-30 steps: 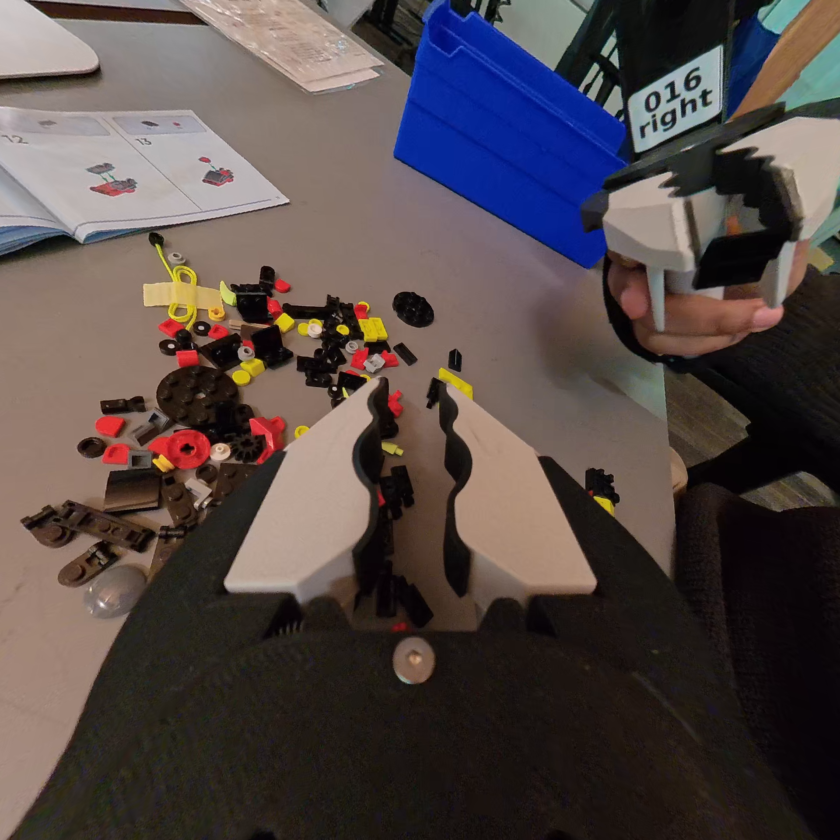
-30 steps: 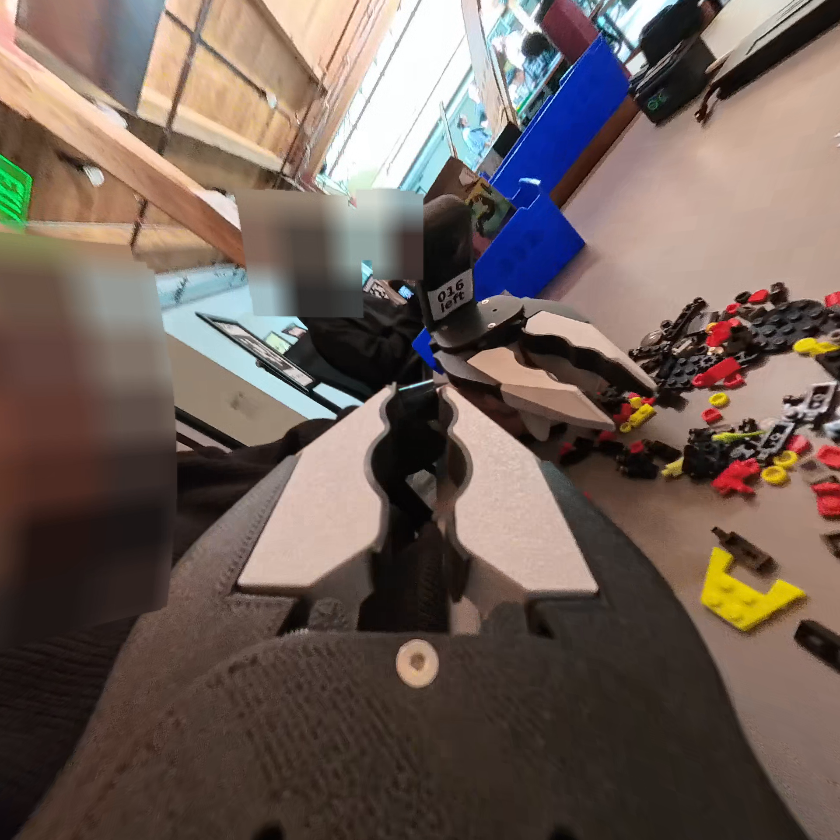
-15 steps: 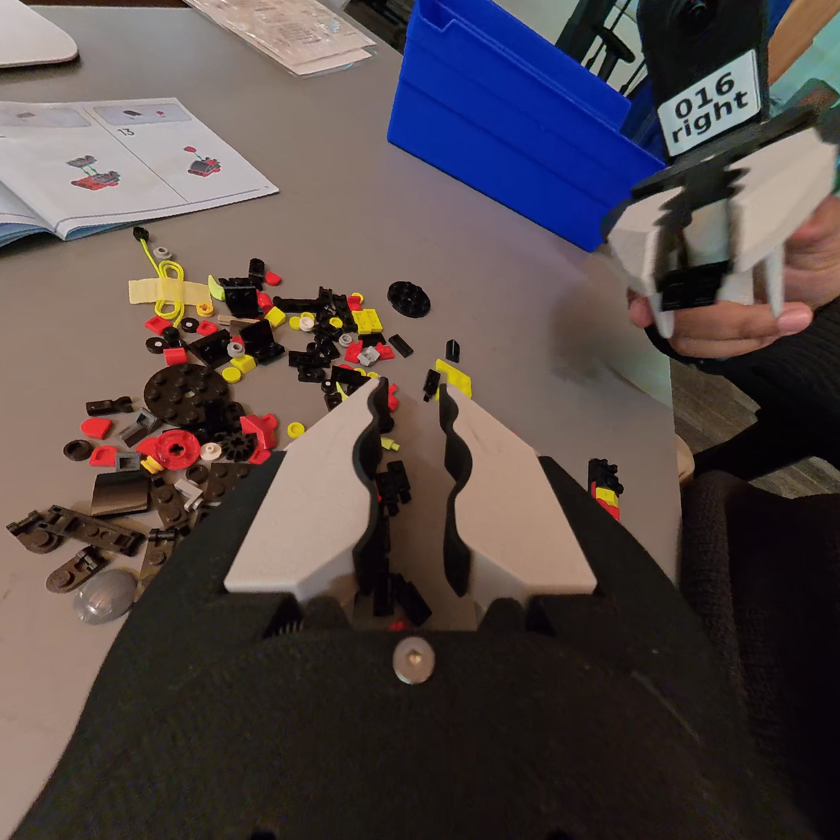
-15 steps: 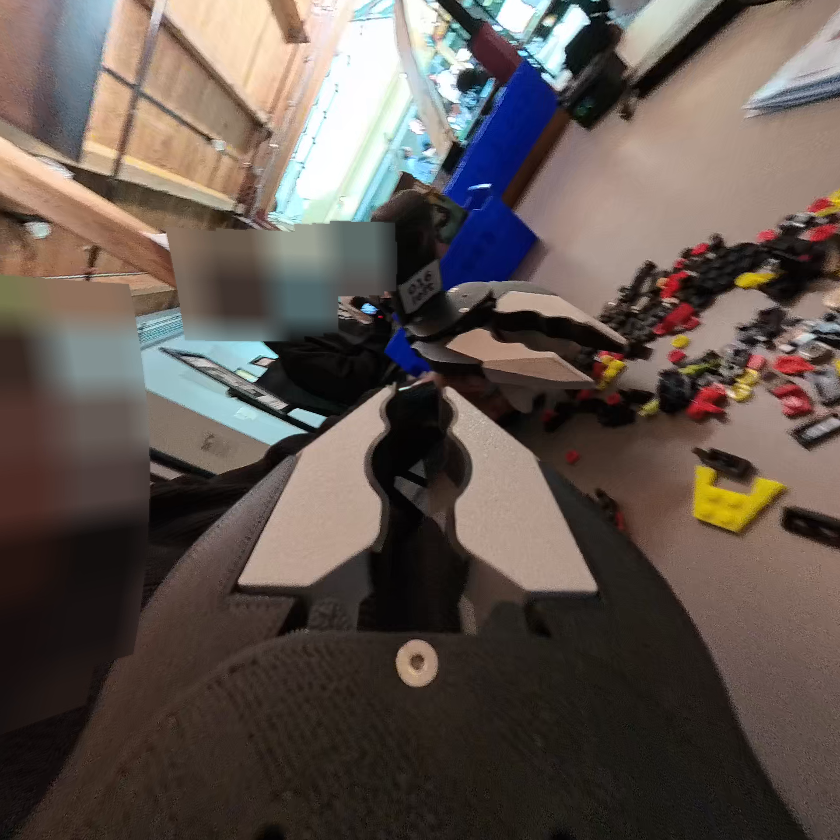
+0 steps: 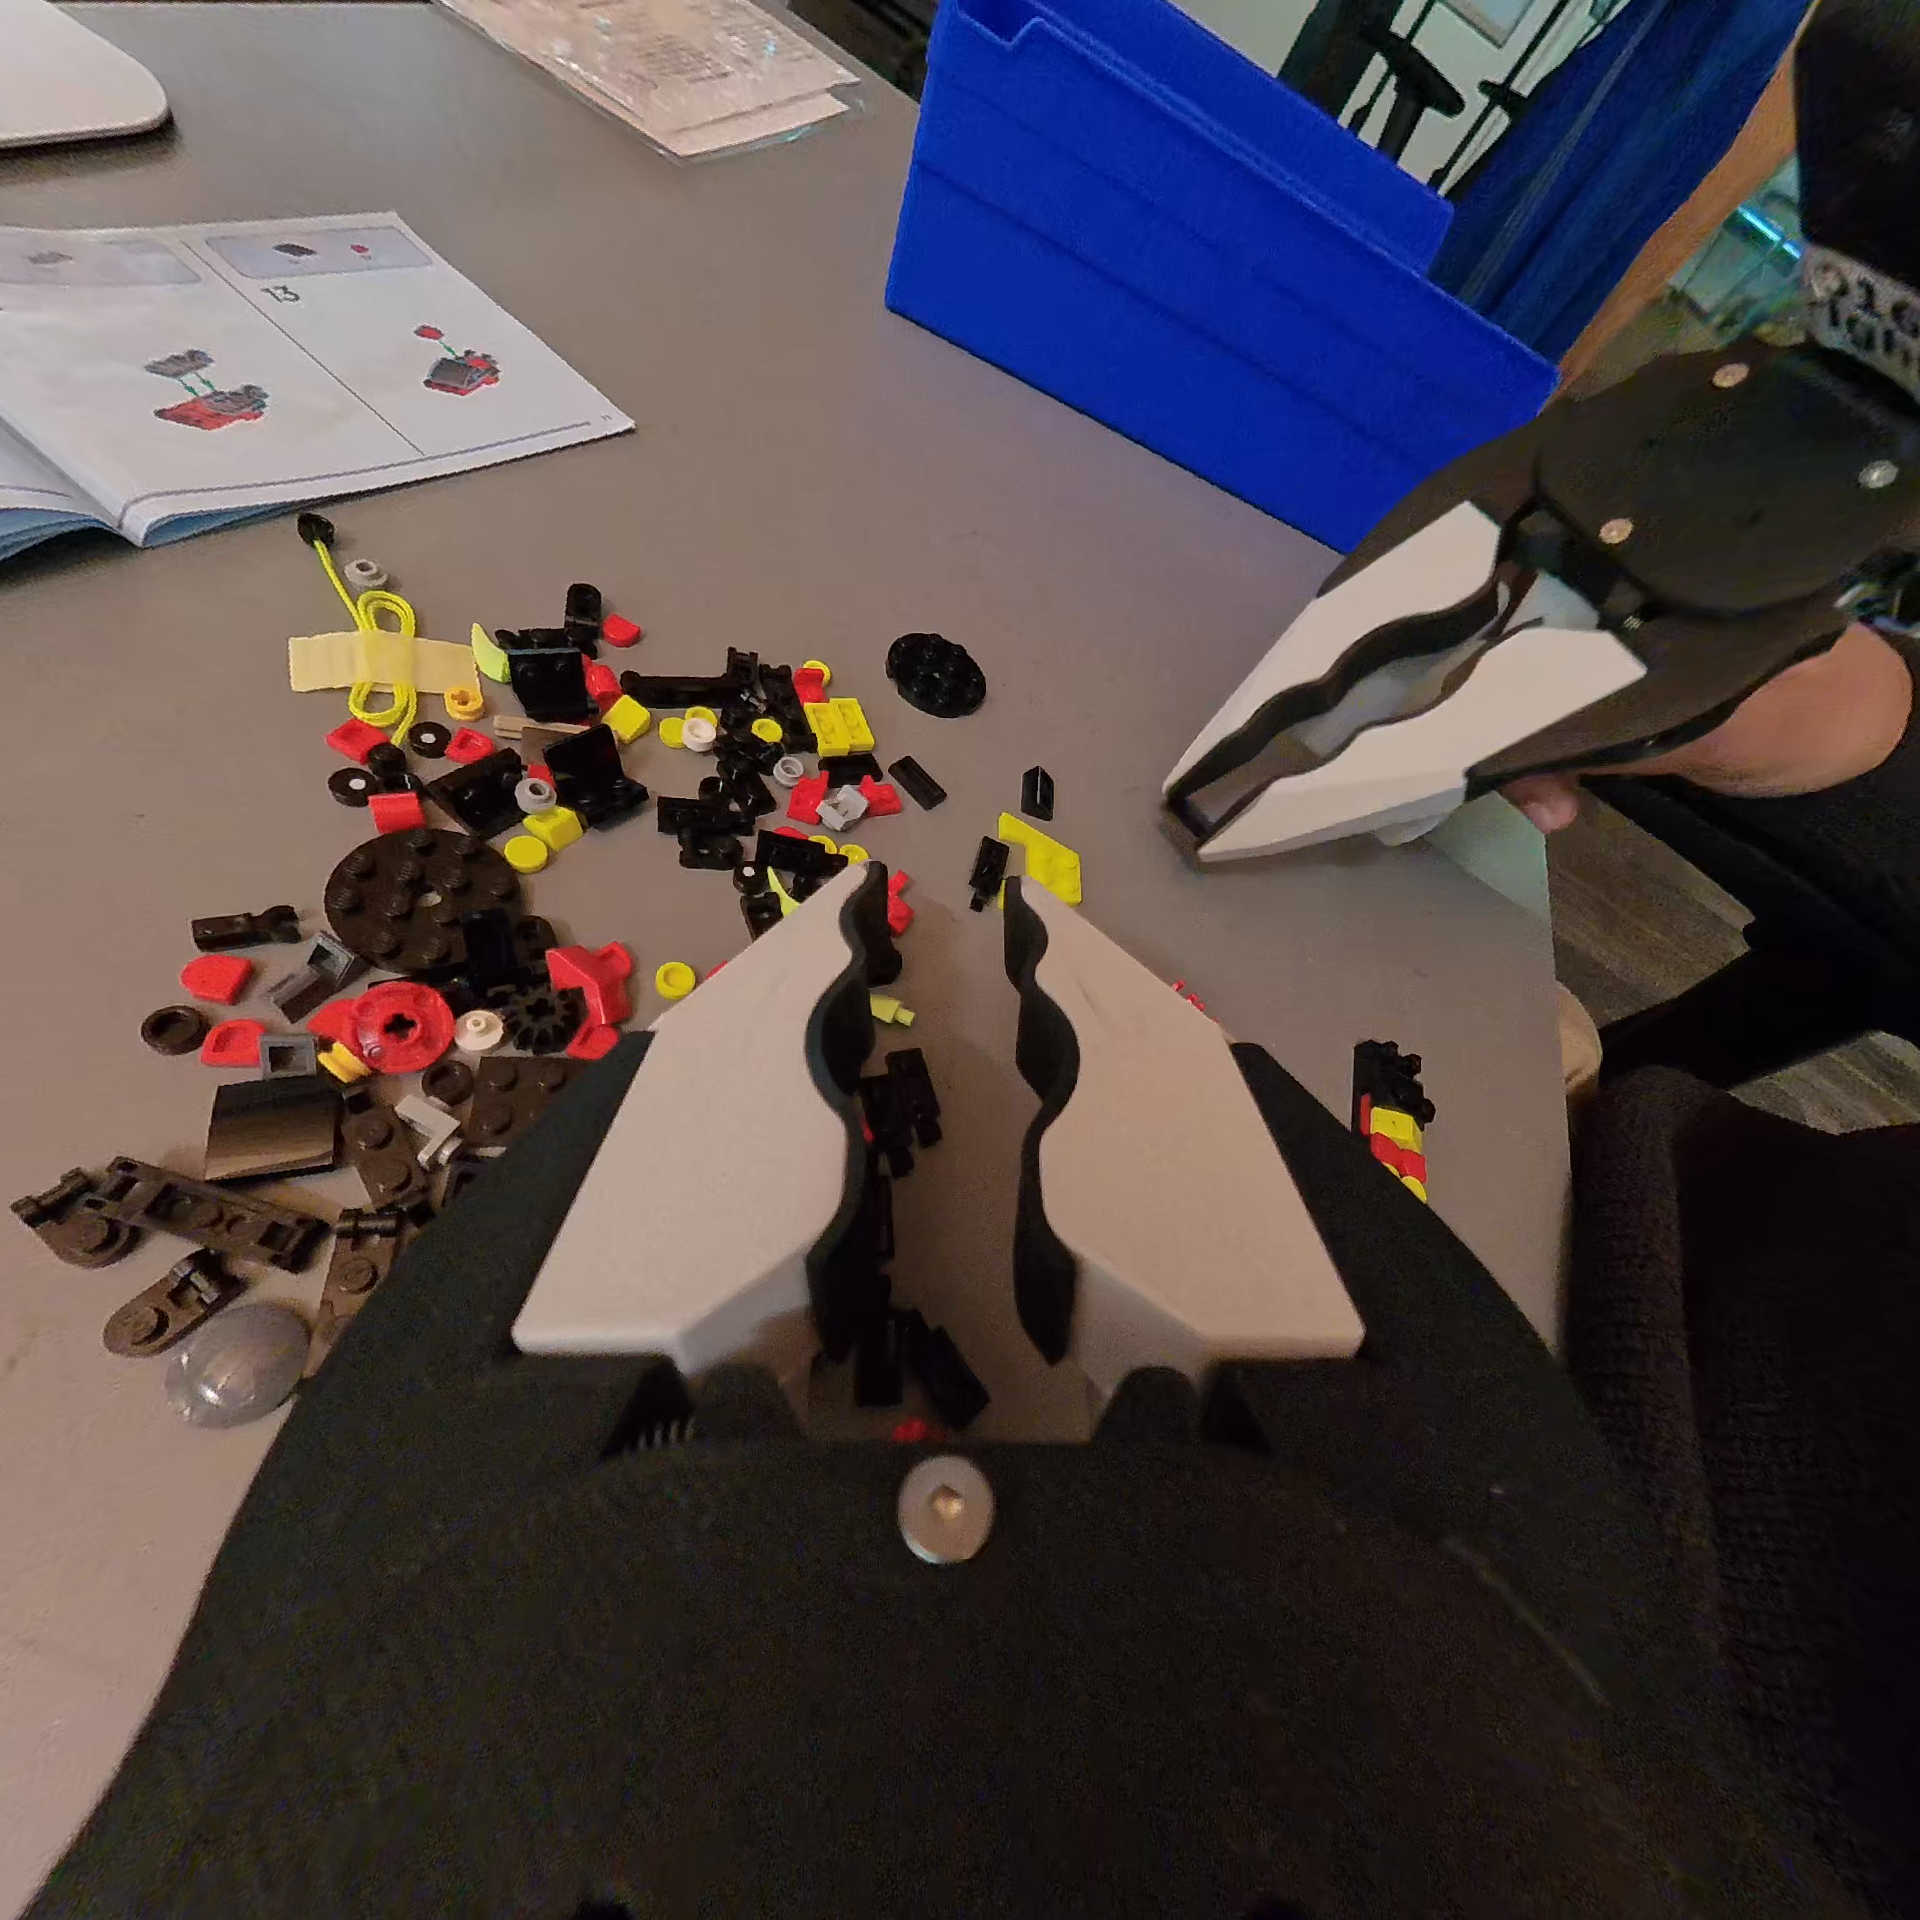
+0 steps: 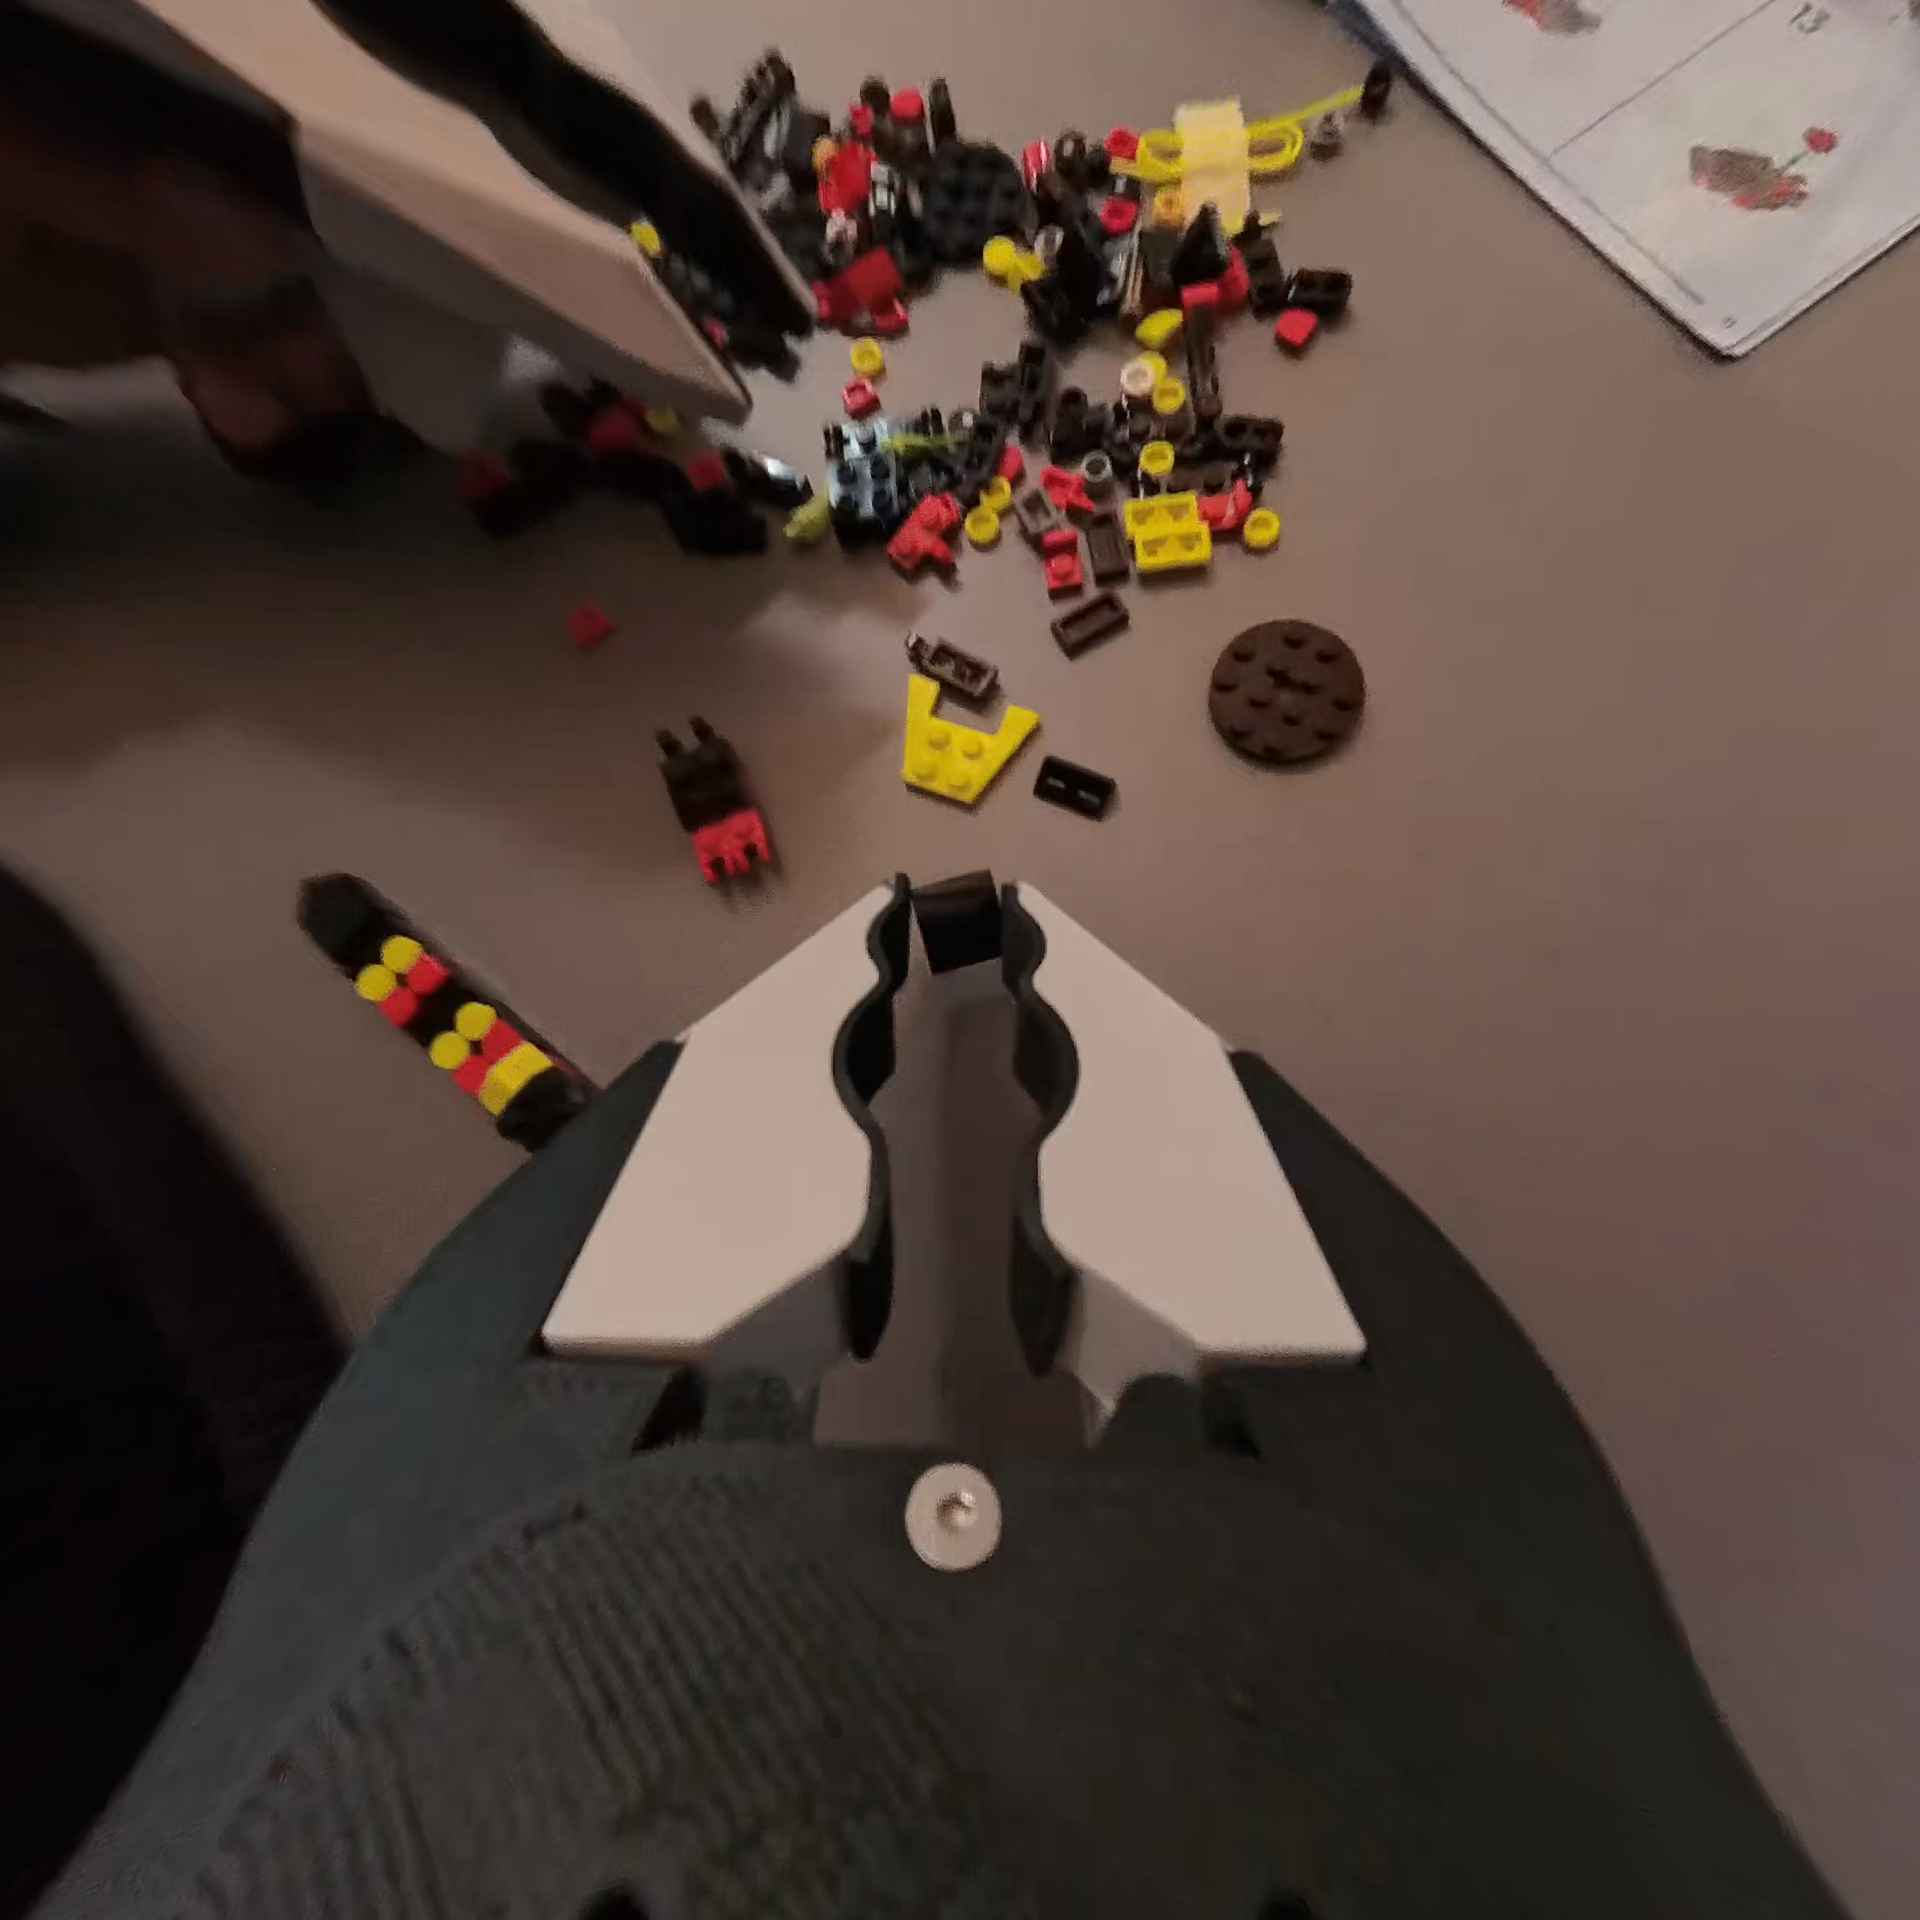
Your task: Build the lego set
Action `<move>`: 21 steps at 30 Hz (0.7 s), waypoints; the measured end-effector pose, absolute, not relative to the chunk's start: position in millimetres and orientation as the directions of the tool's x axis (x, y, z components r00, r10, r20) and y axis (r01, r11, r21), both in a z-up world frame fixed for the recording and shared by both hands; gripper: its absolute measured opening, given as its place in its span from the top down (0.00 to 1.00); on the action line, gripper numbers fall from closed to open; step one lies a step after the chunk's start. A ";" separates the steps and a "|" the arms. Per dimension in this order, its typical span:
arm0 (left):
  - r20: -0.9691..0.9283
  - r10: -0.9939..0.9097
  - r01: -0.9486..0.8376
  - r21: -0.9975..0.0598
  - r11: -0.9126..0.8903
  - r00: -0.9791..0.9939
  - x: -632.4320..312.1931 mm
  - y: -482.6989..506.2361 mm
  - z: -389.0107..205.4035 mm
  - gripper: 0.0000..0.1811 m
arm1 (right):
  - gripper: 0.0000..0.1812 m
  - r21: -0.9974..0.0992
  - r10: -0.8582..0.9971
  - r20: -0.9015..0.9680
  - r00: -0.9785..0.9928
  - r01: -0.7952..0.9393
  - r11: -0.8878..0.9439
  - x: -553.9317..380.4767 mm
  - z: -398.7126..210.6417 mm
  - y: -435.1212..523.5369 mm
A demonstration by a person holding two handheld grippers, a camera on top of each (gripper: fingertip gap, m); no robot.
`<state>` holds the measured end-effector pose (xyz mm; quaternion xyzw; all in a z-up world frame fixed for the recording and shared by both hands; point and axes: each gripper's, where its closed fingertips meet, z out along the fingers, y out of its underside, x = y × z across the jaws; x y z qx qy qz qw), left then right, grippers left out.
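Loose black, red and yellow lego pieces [image 5: 582, 831] lie in a pile on the grey table [image 5: 1143, 582]. My left gripper [image 5: 940, 899] is open and empty, hovering over the pile's near edge. My right gripper [image 6: 954, 896] is shut on a small black piece [image 6: 956, 935] and hangs just above the table. It also shows in the left wrist view [image 5: 1195, 821]. A yellow wedge plate [image 6: 961, 748] and a black round plate [image 6: 1286, 691] lie just ahead of it. A built black, red and yellow strip [image 6: 457, 1023] lies to its left, with a small black and red assembly [image 6: 717, 800] nearby.
An open instruction booklet [image 5: 260, 353] lies at the far left. A blue bin [image 5: 1195, 260] stands at the back right. The table's right edge [image 5: 1553, 1039] is close beside the built strip [image 5: 1392, 1122]. A person's dark sleeve [image 5: 1766, 1351] is beyond it. The left gripper's tips are roughly 10 centimetres from the right gripper's. Between my right fingertips and the black round plate [image 6: 1286, 691] there is roughly 7 centimetres. Seen from the left wrist view [image 5: 956, 664] as well.
My right gripper has swung down from pointing up and away to pointing at the table near the yellow wedge plate, still holding the black piece. My left gripper has barely moved.
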<state>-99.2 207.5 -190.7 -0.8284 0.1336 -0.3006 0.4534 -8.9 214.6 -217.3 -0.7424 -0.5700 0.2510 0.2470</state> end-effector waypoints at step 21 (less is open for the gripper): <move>0.373 -0.496 0.043 -0.830 -0.557 0.784 -98.2 207.2 -192.4 0.89 | 0.88 -0.679 0.963 -0.151 0.224 0.685 -0.266 -2.2 -210.1 225.8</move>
